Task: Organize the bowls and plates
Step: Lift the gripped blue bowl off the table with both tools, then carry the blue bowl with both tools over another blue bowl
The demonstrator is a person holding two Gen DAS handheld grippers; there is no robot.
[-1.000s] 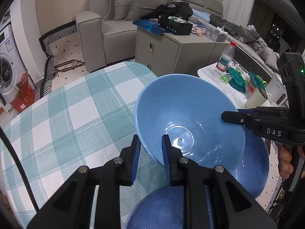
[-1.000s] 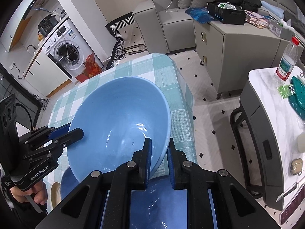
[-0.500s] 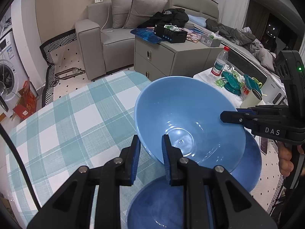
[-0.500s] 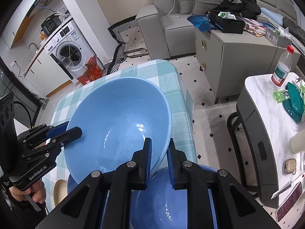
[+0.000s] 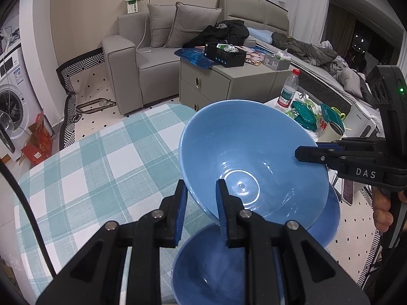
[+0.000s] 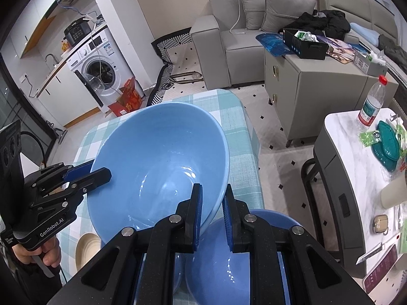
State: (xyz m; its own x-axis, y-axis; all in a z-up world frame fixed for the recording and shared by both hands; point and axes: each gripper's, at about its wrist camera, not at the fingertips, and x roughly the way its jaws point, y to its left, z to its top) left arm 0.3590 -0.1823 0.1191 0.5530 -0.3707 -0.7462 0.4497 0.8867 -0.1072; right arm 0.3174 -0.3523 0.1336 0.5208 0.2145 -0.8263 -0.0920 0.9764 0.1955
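Both hand-held grippers clamp light blue bowl (image 5: 244, 162) rim; darker bowls (image 6: 229, 254) below, checked tablecloth (image 5: 89, 178) beneath.

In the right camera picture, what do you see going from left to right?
Left gripper → washing machine → light blue bowl → sofa → cabinet → water bottle → teal dish.
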